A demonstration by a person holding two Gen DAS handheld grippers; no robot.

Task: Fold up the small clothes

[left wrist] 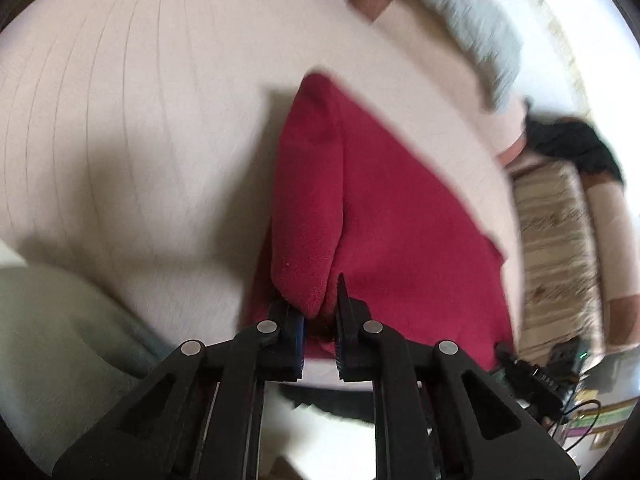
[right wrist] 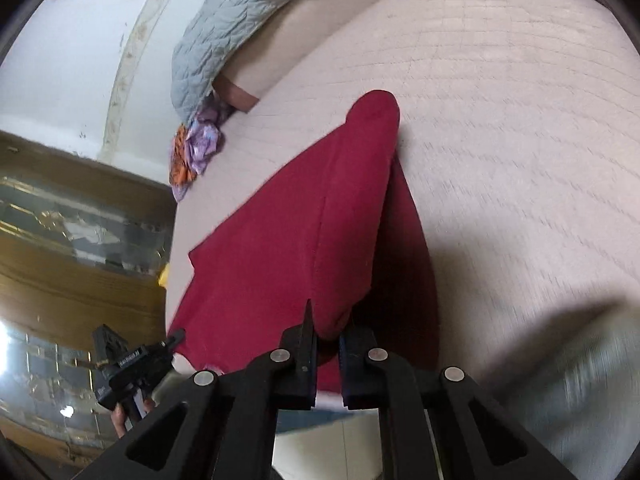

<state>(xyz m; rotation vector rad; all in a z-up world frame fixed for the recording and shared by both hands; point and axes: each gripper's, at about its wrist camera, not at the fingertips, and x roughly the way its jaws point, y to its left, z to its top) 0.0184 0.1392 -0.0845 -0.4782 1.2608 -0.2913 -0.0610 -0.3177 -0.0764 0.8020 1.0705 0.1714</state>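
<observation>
The left claw (left wrist: pixel 320 312) sits narrow, its two black fingers pinching a raised edge of the one red garment (left wrist: pixel 384 216), with fleece bunched between the pads. The right claw (right wrist: pixel 326 336) is likewise narrow and clamped on another lifted edge of the same garment (right wrist: pixel 288 240), a fold of red cloth caught between its two fingers. From each claw the cloth rises in a draped ridge running straight ahead, while the rest of it lies flat on the bed (left wrist: pixel 120 120), to the right of the left claw and to the left of the right claw.

In the right wrist view the left claw appears low on the left, at the garment's near corner, held by a hand (right wrist: pixel 120 412). Beyond the garment, the pale quilted bed cover (right wrist: pixel 500 100) stretches on. Farther ahead and to the left of the right claw lies one small crumpled heap of purple and orange cloth (right wrist: pixel 196 152), and just behind it one grey quilted pillow (right wrist: pixel 240 20) against the wall. Left of that claw, off the bed, stands one wooden cabinet with glass panels (right wrist: pixel 72 240)
</observation>
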